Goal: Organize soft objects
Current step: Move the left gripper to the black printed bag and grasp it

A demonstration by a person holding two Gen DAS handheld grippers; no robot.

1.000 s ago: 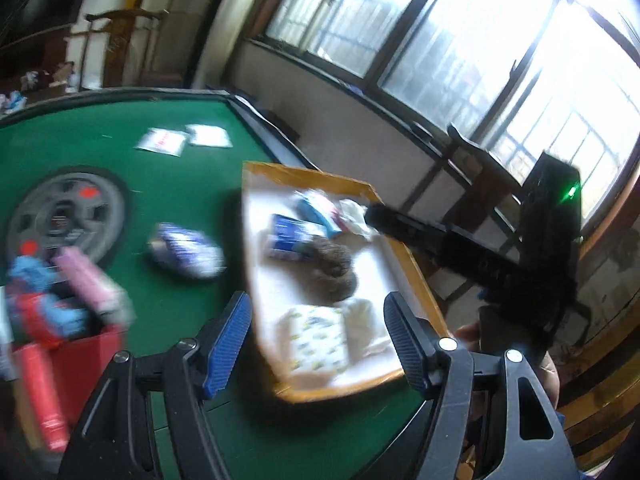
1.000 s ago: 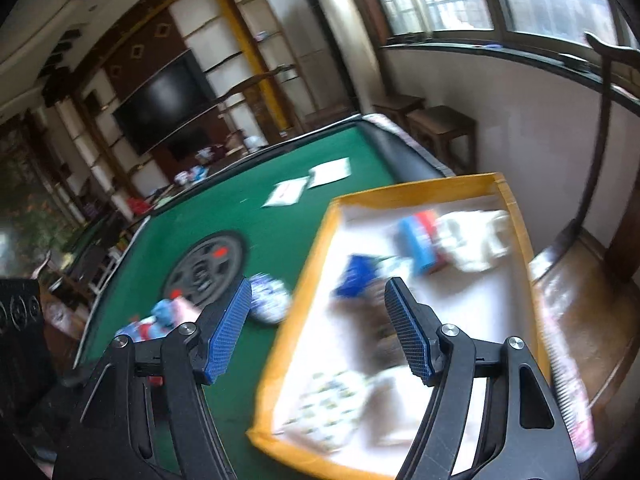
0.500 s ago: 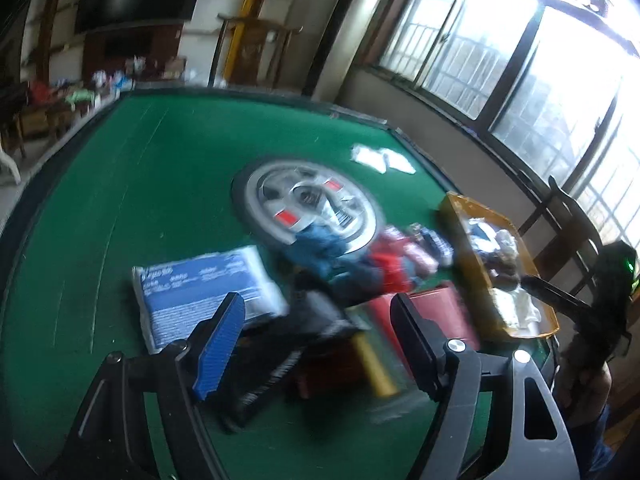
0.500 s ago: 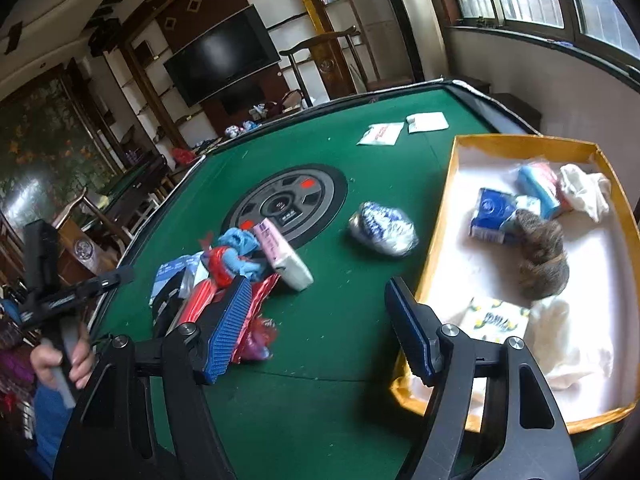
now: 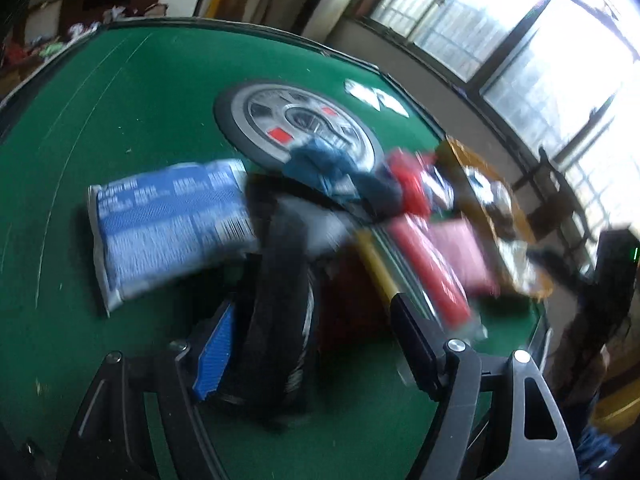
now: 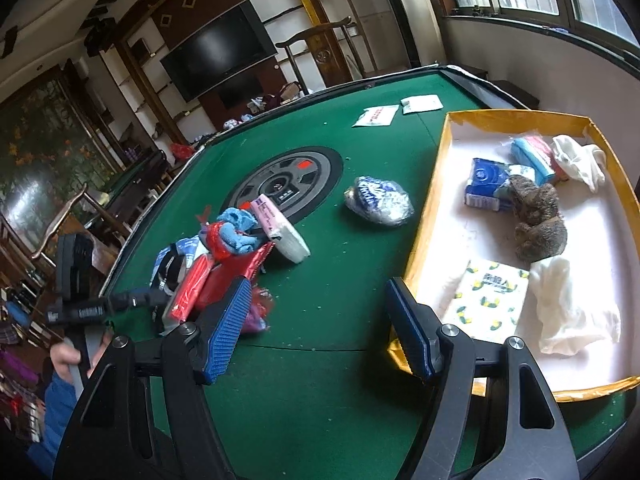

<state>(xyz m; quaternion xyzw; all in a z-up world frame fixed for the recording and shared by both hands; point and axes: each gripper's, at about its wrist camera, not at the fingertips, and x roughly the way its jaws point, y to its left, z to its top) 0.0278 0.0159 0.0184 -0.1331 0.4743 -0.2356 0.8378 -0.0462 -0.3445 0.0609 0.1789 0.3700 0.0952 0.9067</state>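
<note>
The left claw (image 5: 312, 344) is held released over a blurred dark item (image 5: 280, 312) in the bench (image 6: 328, 292) pile; the right claw (image 6: 316, 328) is held released beside the yellow tray (image 6: 424, 216).

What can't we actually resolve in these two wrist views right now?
- Left wrist view: the pile is motion-blurred; single items cannot be told apart.
- Left wrist view: the black item between the open left gripper fingers is blurred; contact and what it is are unclear.
- Right wrist view: the right gripper finger covers the pile's near end.
- Right wrist view: print on the two flat packets is too small.
</note>
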